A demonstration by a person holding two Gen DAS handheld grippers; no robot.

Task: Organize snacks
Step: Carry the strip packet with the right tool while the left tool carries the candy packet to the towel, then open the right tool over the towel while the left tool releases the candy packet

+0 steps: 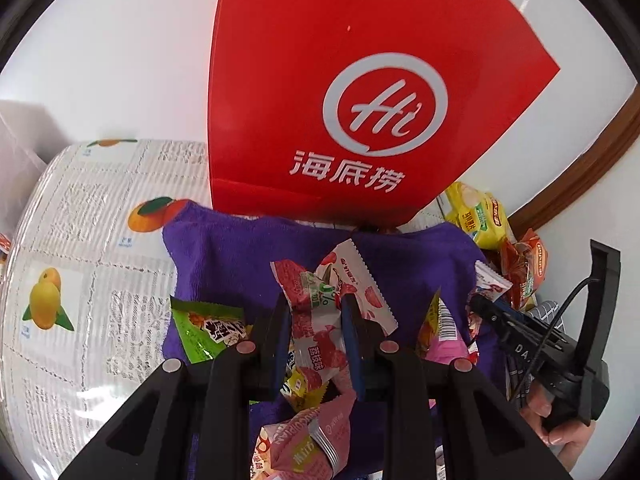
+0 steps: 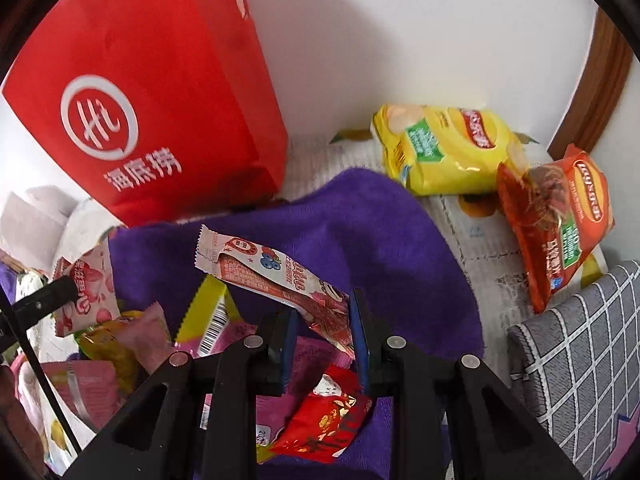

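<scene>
My left gripper (image 1: 316,308) is shut on a pink and white lychee snack packet (image 1: 324,296) and holds it above a purple towel (image 1: 240,256). My right gripper (image 2: 324,308) is shut on a long red and white wafer packet (image 2: 276,280) over the same towel (image 2: 360,236). Several small snack packets lie on the towel: a green one (image 1: 208,328), a pink one (image 1: 308,440) and a red one (image 2: 324,420). A tall red paper bag (image 1: 352,92) stands behind the towel; it also shows in the right wrist view (image 2: 160,92).
A yellow chip bag (image 2: 444,148) and an orange chip bag (image 2: 560,220) lie at the right by the wall. A fruit-print tablecloth (image 1: 80,260) covers the table. A grey checked cushion (image 2: 580,360) sits at the right. A white box (image 1: 20,148) stands far left.
</scene>
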